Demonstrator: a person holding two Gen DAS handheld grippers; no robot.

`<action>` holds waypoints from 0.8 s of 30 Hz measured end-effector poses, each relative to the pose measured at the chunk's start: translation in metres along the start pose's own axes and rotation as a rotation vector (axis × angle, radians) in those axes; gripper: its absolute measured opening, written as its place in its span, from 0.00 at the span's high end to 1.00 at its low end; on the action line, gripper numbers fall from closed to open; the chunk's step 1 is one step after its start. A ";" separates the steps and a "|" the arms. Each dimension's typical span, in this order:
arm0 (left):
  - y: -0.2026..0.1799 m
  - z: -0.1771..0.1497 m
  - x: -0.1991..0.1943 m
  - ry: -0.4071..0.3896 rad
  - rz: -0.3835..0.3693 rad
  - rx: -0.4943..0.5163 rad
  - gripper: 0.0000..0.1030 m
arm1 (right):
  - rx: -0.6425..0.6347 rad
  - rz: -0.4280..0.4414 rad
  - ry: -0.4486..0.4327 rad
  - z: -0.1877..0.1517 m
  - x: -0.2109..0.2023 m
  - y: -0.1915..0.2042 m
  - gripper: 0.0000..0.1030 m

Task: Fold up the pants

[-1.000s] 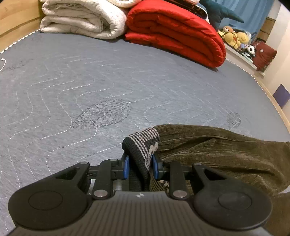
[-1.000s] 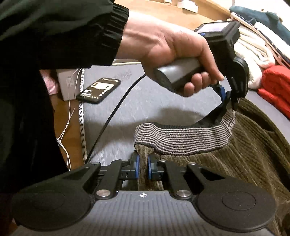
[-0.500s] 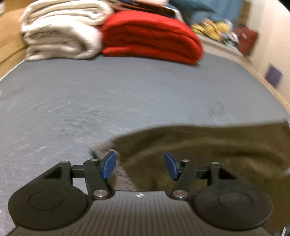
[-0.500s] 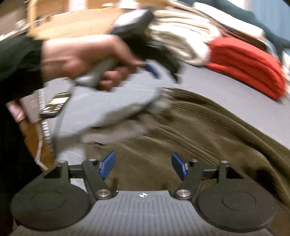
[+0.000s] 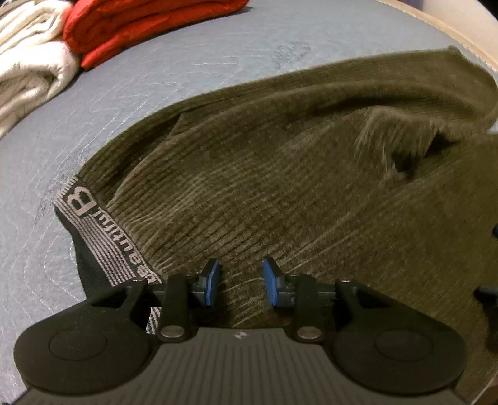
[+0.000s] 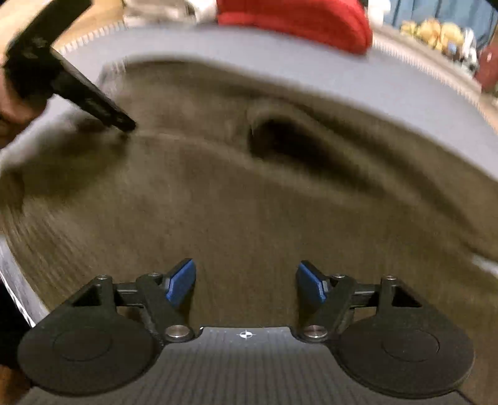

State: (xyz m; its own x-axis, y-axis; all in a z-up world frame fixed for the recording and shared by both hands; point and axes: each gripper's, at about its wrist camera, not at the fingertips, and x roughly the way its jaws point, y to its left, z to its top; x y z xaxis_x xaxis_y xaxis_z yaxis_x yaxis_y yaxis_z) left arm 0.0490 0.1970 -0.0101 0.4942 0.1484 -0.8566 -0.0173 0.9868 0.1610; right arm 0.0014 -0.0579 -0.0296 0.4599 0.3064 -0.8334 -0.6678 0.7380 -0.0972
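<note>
Only left view shows pants' [image 5: 280, 174] lettered waistband [image 5: 93, 236].

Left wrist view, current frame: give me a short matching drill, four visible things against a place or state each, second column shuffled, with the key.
1. olive corduroy pants
2. grey striped waistband
3. red folded blanket
4. left tongs

a. open, holding nothing
b. top left, beside a white blanket
c. spread across the grey mattress
d. left edge of the garment, marked with a letter B

Pairs: 1-c, 2-d, 3-b, 4-a
</note>
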 end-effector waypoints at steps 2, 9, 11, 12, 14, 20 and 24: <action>0.006 0.002 -0.009 -0.024 -0.007 -0.037 0.65 | -0.008 -0.006 -0.003 0.000 -0.004 0.001 0.27; 0.016 0.011 -0.032 -0.154 -0.018 -0.110 0.57 | 0.046 -0.024 -0.139 0.004 -0.044 -0.010 0.27; 0.014 0.018 -0.037 -0.170 -0.018 -0.121 0.35 | 0.059 -0.030 -0.182 0.012 -0.058 -0.014 0.27; 0.012 0.019 -0.040 -0.185 -0.014 -0.126 0.33 | 0.060 -0.029 -0.196 0.018 -0.064 -0.018 0.27; 0.007 0.027 -0.045 -0.230 -0.005 -0.113 0.33 | 0.055 -0.036 -0.223 0.024 -0.080 -0.025 0.27; -0.004 0.038 -0.070 -0.385 0.034 -0.133 0.32 | 0.094 -0.086 -0.346 0.048 -0.148 -0.062 0.25; -0.011 0.043 -0.080 -0.445 0.030 -0.137 0.28 | 0.147 -0.131 -0.425 0.064 -0.185 -0.099 0.13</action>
State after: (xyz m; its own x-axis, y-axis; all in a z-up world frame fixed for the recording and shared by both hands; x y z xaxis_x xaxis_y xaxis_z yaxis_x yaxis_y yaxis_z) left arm 0.0470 0.1711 0.0774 0.8164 0.1638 -0.5538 -0.1368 0.9865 0.0902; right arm 0.0202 -0.1491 0.1692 0.7540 0.4017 -0.5197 -0.5126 0.8546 -0.0831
